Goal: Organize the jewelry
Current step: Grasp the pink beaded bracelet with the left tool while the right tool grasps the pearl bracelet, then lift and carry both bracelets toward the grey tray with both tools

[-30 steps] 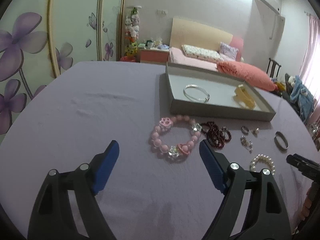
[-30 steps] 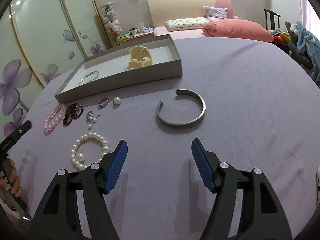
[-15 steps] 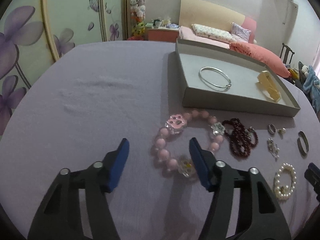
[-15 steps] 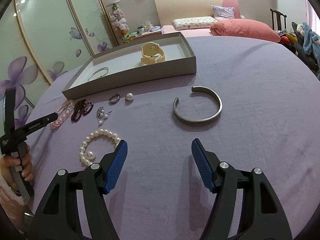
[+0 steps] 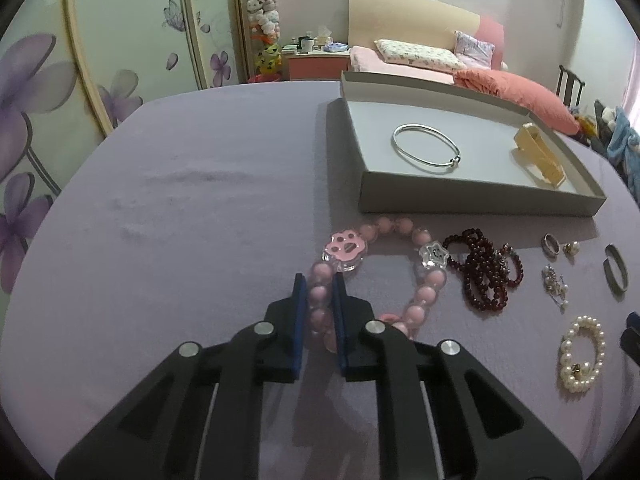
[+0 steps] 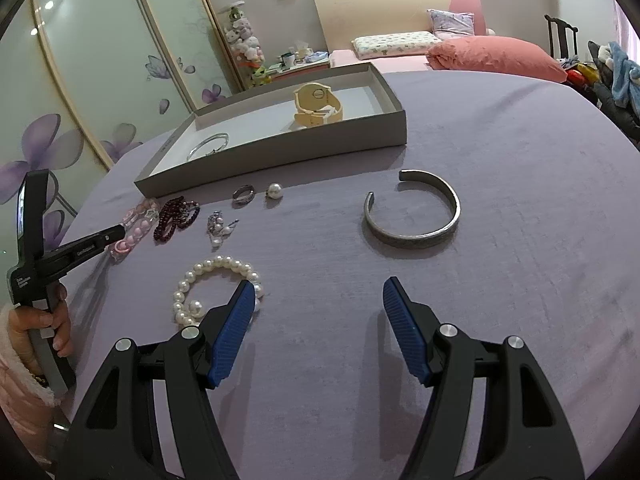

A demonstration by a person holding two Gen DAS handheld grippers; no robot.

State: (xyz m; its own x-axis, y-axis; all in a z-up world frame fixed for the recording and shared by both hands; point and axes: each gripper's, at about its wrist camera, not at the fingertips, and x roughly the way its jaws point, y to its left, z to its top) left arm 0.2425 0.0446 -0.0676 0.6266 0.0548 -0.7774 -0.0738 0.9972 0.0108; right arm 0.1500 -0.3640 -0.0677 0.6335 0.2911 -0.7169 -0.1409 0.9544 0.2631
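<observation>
A pink bead bracelet (image 5: 434, 280) with a paw charm lies on the purple cloth in front of the grey box (image 5: 480, 196). My left gripper (image 5: 319, 282) is closing on its near-left beads, and the blue pads press them from both sides. In the right wrist view the same gripper (image 6: 114, 235) comes in from the left, held by a hand (image 6: 56, 320). My right gripper (image 6: 319, 286) stands open over bare cloth, its left finger beside a pearl bracelet (image 6: 216, 276). A silver cuff (image 6: 416, 236) lies just beyond its fingertips.
Inside the box lie a silver bangle (image 5: 426, 148) and a cream watch (image 6: 318, 106). A dark red bead bracelet (image 5: 484, 272), a ring (image 6: 243, 194), a pearl stud (image 6: 274, 191) and earrings (image 6: 218, 228) lie in a row before the box. A bed stands behind.
My left gripper moved forward and down over the pink bead bracelet and its jaws went from wide apart to closed around the beads. The right gripper stayed as it was.
</observation>
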